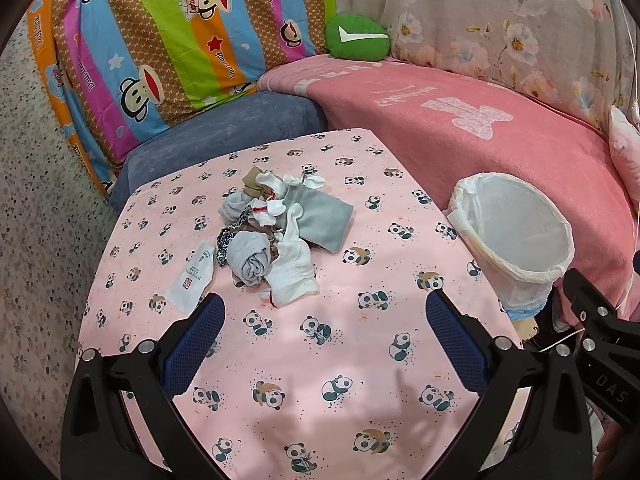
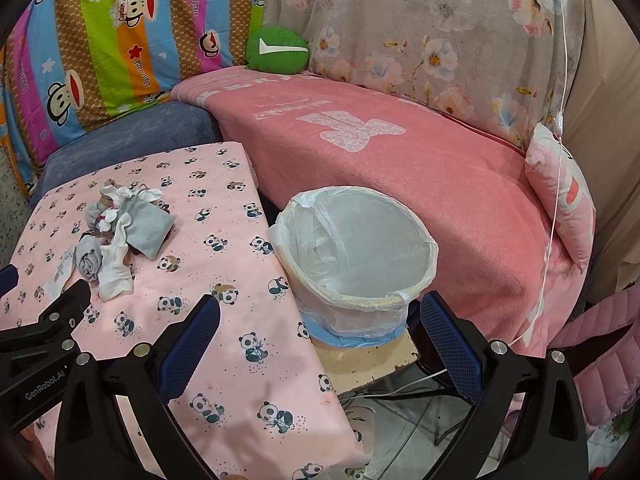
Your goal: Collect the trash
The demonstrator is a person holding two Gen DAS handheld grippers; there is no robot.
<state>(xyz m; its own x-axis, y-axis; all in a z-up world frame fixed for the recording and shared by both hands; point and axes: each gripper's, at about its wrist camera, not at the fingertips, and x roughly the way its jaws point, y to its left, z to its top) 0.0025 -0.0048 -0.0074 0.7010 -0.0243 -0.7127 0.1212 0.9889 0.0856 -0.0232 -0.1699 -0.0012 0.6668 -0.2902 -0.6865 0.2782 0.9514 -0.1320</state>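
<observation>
Panda cloth [image 1: 320, 360] carries the pile [image 1: 276, 232] ahead of the empty, wide-open left gripper [image 1: 320, 320]; the right gripper [image 2: 320, 320], also open, faces the bin [image 2: 356, 248].

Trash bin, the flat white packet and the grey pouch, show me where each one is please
Trash bin [image 2: 356, 240]: right wrist view, white liner inside.
Flat white packet [image 1: 191, 276]: left wrist view, its printed face.
Grey pouch [image 1: 326, 218]: left wrist view, middle of the fabric.
</observation>
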